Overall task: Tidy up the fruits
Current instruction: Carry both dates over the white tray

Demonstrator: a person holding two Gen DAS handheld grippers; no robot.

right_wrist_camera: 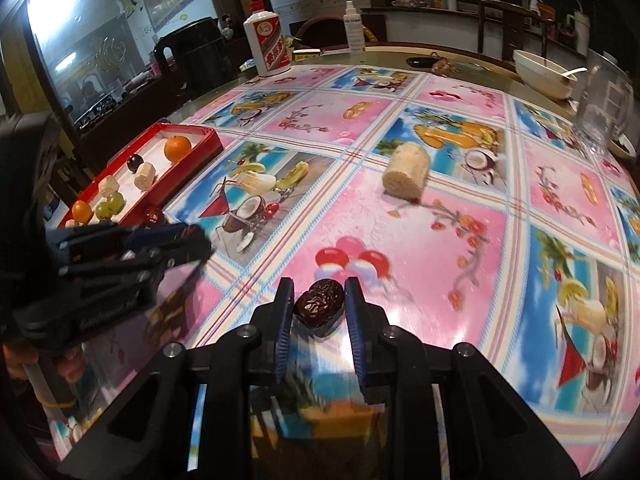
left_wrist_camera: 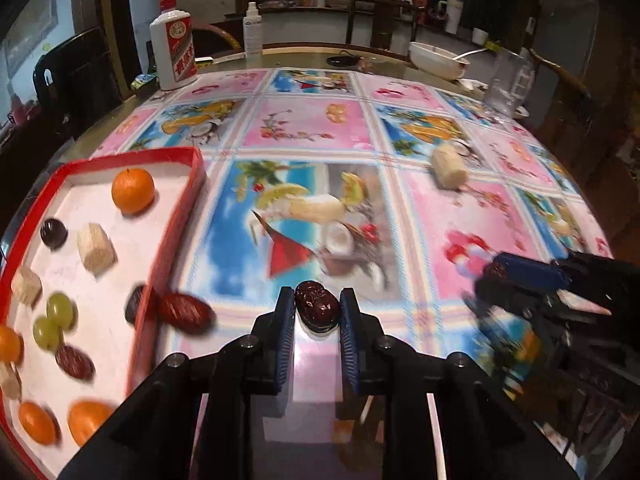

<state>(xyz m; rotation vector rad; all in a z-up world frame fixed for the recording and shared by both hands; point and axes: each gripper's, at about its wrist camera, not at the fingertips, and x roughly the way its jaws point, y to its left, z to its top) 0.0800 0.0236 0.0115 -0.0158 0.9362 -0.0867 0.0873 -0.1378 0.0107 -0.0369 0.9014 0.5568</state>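
Left wrist view: left gripper (left_wrist_camera: 317, 312) clamping a dried date (left_wrist_camera: 316, 307) over the desk (left_wrist_camera: 400, 216), just right of the red tray (left_wrist_camera: 168, 248). Right gripper (right_wrist_camera: 319, 307) also pinching another date (right_wrist_camera: 319, 305), with a banana chunk (right_wrist_camera: 406, 176) lying ahead.

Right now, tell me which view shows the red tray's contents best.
The left wrist view: the red tray sits close, with oranges, grapes, dates and pale chunks distinguishable. The right wrist view shows it far off, partly hidden behind the left claw.
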